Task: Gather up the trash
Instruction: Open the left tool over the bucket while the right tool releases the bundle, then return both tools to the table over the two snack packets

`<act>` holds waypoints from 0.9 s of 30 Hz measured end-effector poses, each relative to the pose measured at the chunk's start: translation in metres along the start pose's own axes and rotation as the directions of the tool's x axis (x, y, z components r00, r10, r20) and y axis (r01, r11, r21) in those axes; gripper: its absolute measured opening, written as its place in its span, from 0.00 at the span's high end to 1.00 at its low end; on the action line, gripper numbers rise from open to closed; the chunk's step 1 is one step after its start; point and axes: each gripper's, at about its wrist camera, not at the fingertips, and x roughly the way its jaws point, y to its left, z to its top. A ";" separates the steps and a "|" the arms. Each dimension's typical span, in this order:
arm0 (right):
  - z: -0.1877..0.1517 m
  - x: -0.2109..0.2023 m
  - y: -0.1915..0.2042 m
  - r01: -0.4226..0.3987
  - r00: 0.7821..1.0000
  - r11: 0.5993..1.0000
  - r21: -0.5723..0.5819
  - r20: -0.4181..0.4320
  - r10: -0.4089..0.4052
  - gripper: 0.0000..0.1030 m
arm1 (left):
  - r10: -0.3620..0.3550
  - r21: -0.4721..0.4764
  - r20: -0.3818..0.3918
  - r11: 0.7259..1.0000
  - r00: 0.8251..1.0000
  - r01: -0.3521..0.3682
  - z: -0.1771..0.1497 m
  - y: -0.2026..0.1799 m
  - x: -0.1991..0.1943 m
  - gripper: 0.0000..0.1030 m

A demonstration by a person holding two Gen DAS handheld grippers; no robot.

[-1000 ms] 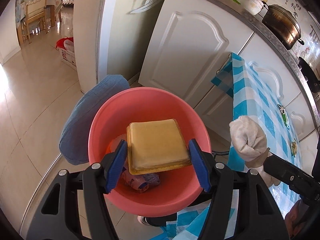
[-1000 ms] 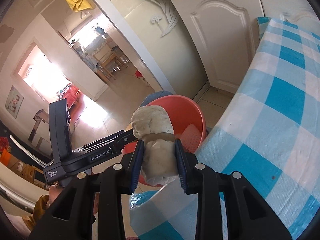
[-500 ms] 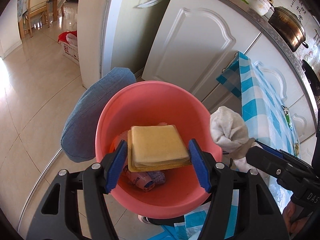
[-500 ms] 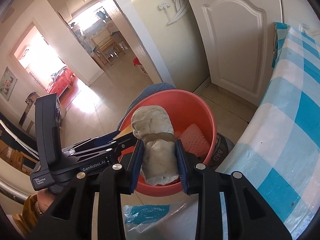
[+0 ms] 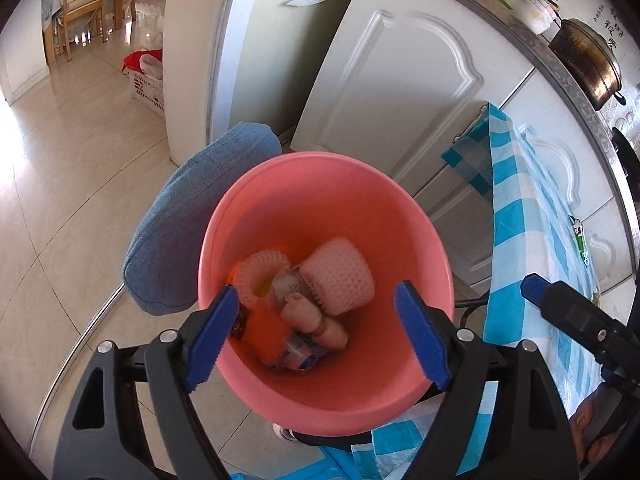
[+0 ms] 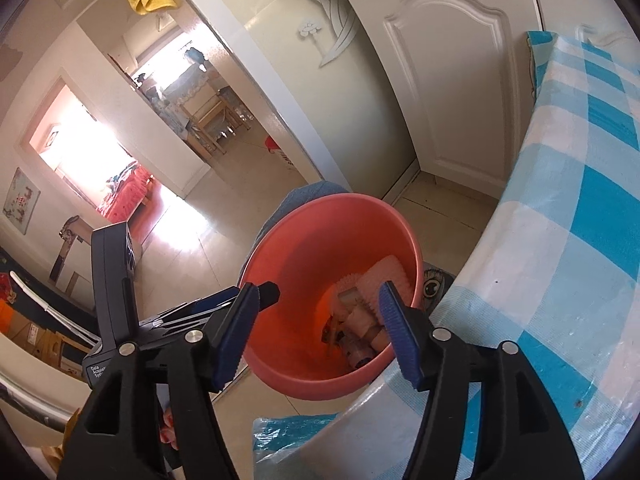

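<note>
While the left gripper (image 5: 316, 336) hangs over the pink bucket (image 5: 424, 236), its blue pads are spread wide with nothing between them. Starting at the left of its view: pale floor tiles (image 5: 60, 200), then a blue cushion (image 5: 192, 224) touching the bucket's left rim. In the bucket, the trash sits piled at the bottom: a ring-shaped foam net (image 5: 260, 276) on the left, a bigger white foam net (image 5: 340, 278) to its right, pale rolled scraps (image 5: 304, 314) just in front of them, and an orange piece (image 5: 266, 330) beside a printed wrapper (image 5: 298, 356) nearest the camera. Behind stands a white cabinet door (image 5: 400, 92). Further right, the desk with its blue-and-white checked cloth (image 5: 520, 216) runs away into the distance, and the tip of the right gripper (image 5: 538, 290) pokes in above it.

Over to the right wrist view! The left gripper (image 6: 240, 304) reaches in from the left, tips at the bucket (image 6: 296, 248) rim. The right gripper (image 6: 316, 330) is splayed apart too, holding nothing, poised over the bucket's near edge. The foam net (image 6: 386, 272) and rolled scraps (image 6: 360, 322) lie inside, toward the right wall. The checked cloth (image 6: 580, 240) fills the right side, its edge just beside the bucket.
</note>
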 end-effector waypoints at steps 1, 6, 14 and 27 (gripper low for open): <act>-0.001 -0.004 -0.002 -0.011 1.000 1.000 0.009 0.014 0.011 0.35 | -0.002 0.000 0.002 1.000 1.000 0.002 0.000 0.000 -0.001 0.19; -0.007 -0.022 -0.013 -0.047 0.996 0.998 0.034 0.072 0.045 0.22 | -0.049 -0.025 0.074 0.998 0.996 0.051 -0.002 0.002 -0.015 0.19; -0.018 -0.042 -0.027 -0.055 0.991 0.996 0.068 0.126 0.046 0.17 | -0.078 -0.039 0.170 0.996 0.982 0.086 -0.006 -0.006 -0.027 0.16; -0.025 -0.087 -0.047 -0.039 0.975 0.995 0.091 0.224 0.018 0.12 | -0.149 0.156 0.129 0.979 0.980 0.128 -0.005 -0.058 -0.047 0.13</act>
